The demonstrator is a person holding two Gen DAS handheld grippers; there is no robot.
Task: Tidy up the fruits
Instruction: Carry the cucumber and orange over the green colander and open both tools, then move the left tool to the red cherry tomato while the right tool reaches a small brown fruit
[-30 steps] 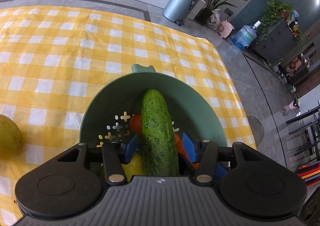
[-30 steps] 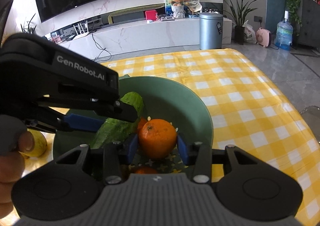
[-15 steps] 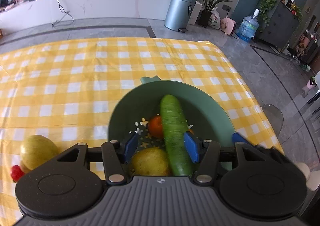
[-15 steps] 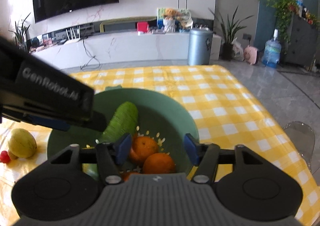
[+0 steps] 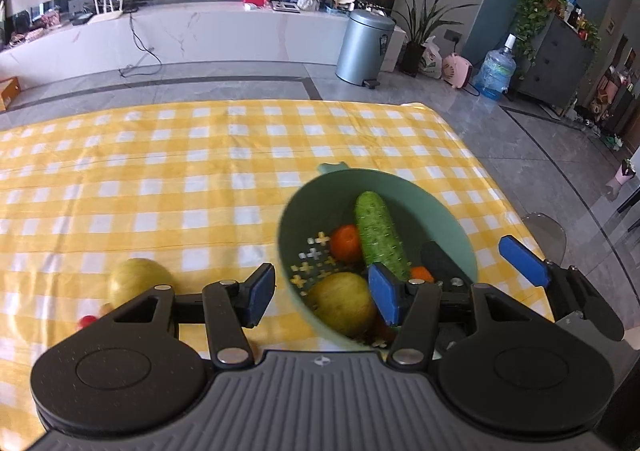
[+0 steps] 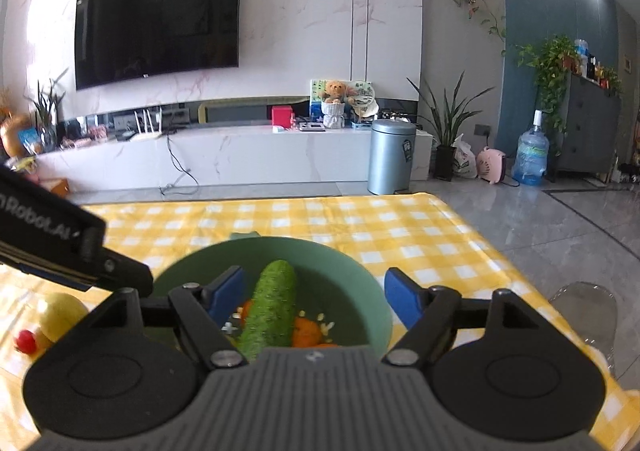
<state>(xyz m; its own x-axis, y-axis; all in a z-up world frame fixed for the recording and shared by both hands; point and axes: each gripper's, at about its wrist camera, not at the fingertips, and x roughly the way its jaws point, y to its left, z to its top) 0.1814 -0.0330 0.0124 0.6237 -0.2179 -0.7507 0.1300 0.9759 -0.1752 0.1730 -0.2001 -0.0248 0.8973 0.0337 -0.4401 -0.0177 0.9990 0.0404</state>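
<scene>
Both grippers empty above the filled round green plastic colander bowl [image 5: 448,227] on the yellow-checked tablecloth [image 5: 160,179].
Bumpy green cucumber [image 5: 380,235] and oranges [image 5: 346,243] lie inside, corralled; left gripper [image 5: 324,295] open, right gripper [image 6: 312,295] opening on nothing; a yellow-green pear [image 5: 134,279] waits outside.

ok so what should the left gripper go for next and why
Probably swing the left gripper over to the yellow fruit lying on the checked cloth outside the green bowl. Its jaws hold nothing, the cucumber and oranges already lie in the bowl, and that fruit sits on its side of the table.
</scene>
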